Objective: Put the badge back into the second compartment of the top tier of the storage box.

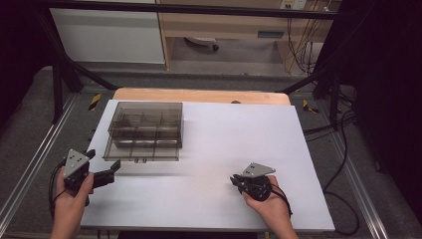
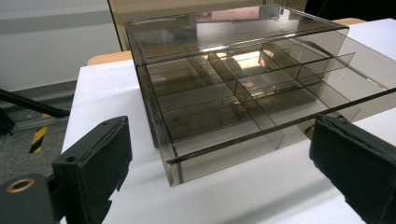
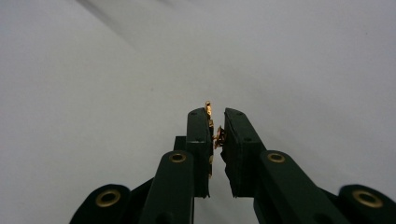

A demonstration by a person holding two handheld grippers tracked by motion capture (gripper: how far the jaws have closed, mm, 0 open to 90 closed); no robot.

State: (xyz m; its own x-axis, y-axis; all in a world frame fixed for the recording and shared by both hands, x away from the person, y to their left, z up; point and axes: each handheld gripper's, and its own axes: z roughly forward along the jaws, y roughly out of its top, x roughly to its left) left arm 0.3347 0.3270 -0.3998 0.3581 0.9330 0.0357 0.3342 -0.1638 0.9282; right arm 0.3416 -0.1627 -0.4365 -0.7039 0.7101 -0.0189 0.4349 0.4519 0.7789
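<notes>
Gold item [image 3: 215, 135] in right tool [image 3: 216, 122]: mostly hidden, unidentifiable.

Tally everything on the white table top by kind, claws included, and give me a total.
Smoky clear compartment box: 1
Small gold-coloured piece pinched in the right claw: 1
Claws: 2, the left claw open near the box, the right claw shut on the gold piece
Total: 4
</notes>
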